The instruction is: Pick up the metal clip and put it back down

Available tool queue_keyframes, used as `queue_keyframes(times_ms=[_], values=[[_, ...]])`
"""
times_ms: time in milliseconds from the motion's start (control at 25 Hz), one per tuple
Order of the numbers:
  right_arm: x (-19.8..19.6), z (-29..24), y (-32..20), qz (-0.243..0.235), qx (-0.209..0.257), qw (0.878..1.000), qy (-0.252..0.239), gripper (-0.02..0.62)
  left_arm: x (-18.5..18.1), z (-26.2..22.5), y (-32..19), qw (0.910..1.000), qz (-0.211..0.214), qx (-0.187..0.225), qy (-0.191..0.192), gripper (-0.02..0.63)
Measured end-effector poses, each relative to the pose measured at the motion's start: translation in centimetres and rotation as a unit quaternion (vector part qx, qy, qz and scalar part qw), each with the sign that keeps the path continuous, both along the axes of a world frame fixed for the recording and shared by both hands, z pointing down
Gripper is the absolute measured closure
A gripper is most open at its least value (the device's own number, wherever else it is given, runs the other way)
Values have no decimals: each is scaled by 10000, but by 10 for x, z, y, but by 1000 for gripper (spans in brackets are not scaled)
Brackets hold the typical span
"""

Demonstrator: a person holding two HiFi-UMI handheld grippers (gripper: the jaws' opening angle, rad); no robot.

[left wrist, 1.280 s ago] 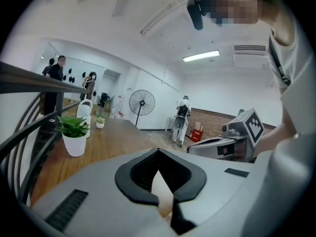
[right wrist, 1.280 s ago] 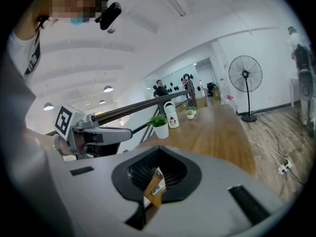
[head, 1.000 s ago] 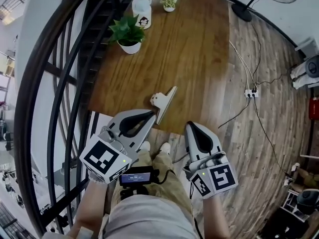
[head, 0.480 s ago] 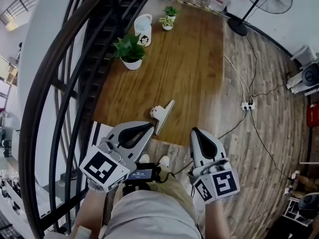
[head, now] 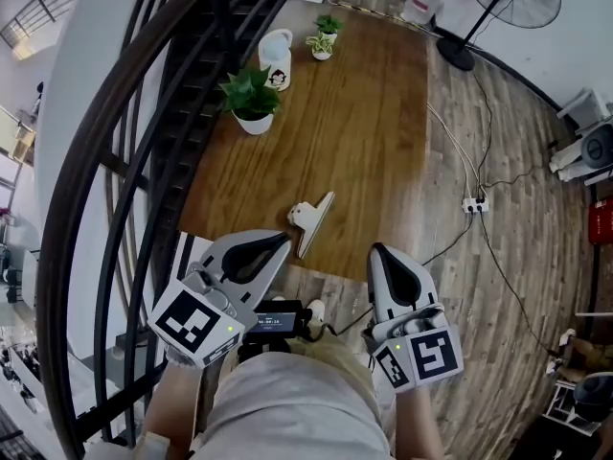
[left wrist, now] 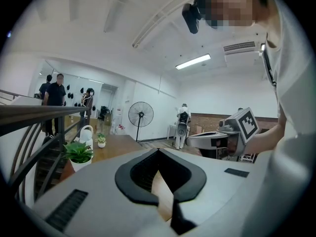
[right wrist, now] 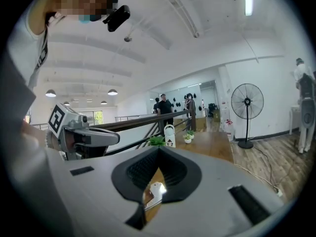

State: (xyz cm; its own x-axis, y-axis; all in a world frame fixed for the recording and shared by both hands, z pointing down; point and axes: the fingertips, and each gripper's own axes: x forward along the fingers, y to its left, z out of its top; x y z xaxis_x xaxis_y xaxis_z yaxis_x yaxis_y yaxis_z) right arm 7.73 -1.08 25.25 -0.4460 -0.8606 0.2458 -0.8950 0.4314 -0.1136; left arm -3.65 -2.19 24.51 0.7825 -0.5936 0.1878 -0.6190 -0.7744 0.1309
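Metal clip (head: pixel 311 220) beyond left tool (head: pixel 283 241) (apart)

Left gripper (left wrist: pixel 158 151): jaws together, nothing between them. Wooden surface (left wrist: pixel 119 143) ahead carries a potted plant (left wrist: pixel 79 154), a white watering can (left wrist: pixel 87 132) and a small plant (left wrist: pixel 101 141). Standing fan (left wrist: pixel 140 115) beyond. Right gripper (left wrist: pixel 190 138) at right.
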Motion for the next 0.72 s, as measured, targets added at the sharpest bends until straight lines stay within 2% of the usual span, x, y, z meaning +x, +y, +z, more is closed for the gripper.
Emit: queue_keyframes(times_ms=[720], values=[[0, 8, 7, 45, -56, 9999, 100, 594, 4, 8, 7, 9999, 69, -11, -89, 601]])
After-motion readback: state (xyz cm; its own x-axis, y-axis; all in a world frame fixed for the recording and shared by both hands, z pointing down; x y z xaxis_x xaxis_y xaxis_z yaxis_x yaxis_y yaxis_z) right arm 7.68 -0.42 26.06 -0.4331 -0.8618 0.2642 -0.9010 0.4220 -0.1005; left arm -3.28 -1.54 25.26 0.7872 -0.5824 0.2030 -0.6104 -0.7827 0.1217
